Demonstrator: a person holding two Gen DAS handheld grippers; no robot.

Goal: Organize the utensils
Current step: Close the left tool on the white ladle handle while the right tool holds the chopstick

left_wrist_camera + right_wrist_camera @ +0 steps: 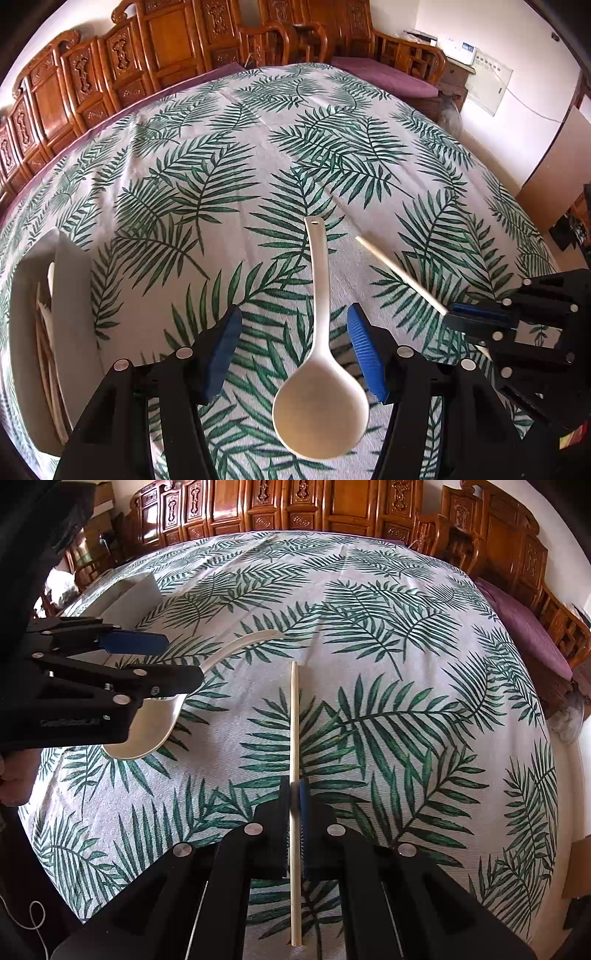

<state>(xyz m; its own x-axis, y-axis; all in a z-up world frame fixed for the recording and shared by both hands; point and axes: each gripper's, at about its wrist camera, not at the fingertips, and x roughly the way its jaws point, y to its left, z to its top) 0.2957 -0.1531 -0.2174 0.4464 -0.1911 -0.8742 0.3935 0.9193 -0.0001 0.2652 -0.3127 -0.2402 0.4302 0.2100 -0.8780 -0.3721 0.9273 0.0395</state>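
Observation:
A cream plastic ladle lies on the leaf-print tablecloth, bowl toward me. My left gripper is open with its blue pads either side of the ladle's handle, not touching it. My right gripper is shut on a pale wooden chopstick that points forward over the cloth. In the left wrist view the right gripper holds the chopstick at right. In the right wrist view the left gripper hovers over the ladle.
A grey utensil tray holding pale utensils sits at the table's left; it also shows in the right wrist view. Carved wooden chairs and a purple-cushioned bench ring the table.

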